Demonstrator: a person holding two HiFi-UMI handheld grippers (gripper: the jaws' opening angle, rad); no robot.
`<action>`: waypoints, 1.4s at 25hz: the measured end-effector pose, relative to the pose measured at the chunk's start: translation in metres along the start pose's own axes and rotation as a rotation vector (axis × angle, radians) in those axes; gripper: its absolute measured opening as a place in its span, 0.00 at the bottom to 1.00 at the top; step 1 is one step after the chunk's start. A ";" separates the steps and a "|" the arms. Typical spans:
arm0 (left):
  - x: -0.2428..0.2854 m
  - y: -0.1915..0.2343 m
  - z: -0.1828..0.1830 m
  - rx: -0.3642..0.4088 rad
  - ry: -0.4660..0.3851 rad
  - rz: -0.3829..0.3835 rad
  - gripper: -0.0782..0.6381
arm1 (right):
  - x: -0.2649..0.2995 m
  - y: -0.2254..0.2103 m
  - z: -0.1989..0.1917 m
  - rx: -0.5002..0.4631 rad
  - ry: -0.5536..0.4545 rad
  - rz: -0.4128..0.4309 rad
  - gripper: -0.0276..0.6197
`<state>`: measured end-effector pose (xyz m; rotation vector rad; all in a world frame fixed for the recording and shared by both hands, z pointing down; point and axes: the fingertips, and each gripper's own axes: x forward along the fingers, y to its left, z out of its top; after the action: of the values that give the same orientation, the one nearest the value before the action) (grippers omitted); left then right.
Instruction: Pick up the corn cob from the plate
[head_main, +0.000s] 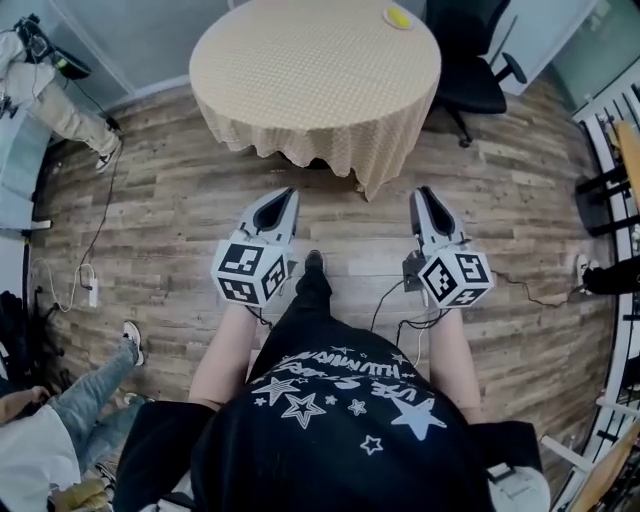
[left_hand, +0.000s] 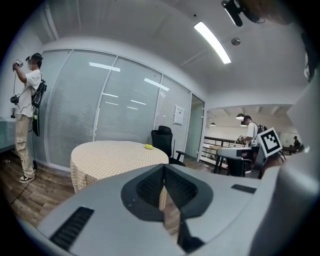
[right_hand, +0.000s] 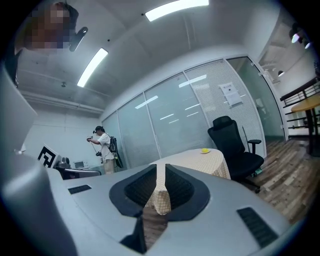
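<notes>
While the person is standing well back from the table (head_main: 300, 70), the cob (head_main: 398, 17) is lying on its plate (head_main: 409, 23) at the table's far edge, near the chair (head_main: 475, 80) and well apart from both grippers. The left gripper (head_main: 283, 200) is showing its jaws pressed together with nothing between them. The right gripper (head_main: 426, 197) is likewise carrying its jaws closed and empty, with only a thin slit giving sight of the cloth beyond. In the inspector's judgement the cob is likely to be light, stiff and rounded. Its bumpy surface is offering some purchase, though it is liable to roll on the plate. A hold across its middle, jaws square to its length, is looking soundest. Whether it is real or a slick plastic copy cannot be told. At this range the cob is appearing only as a small yellow spot. Its lie, its ends and the plate's rim are barely separating, and the cloth is hiding the table's legs.
</notes>
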<state>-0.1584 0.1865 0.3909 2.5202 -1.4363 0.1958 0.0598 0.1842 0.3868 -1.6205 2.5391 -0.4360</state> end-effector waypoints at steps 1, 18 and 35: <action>0.011 0.006 0.004 0.005 -0.002 -0.002 0.12 | 0.010 -0.006 0.004 -0.003 -0.002 -0.007 0.14; 0.155 0.109 0.048 -0.017 0.017 -0.063 0.12 | 0.168 -0.057 0.042 -0.025 0.019 -0.076 0.14; 0.228 0.171 0.063 -0.014 0.038 -0.122 0.12 | 0.255 -0.090 0.046 -0.035 0.049 -0.144 0.14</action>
<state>-0.1900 -0.1032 0.4058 2.5679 -1.2602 0.2100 0.0394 -0.0894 0.3865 -1.8351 2.4879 -0.4518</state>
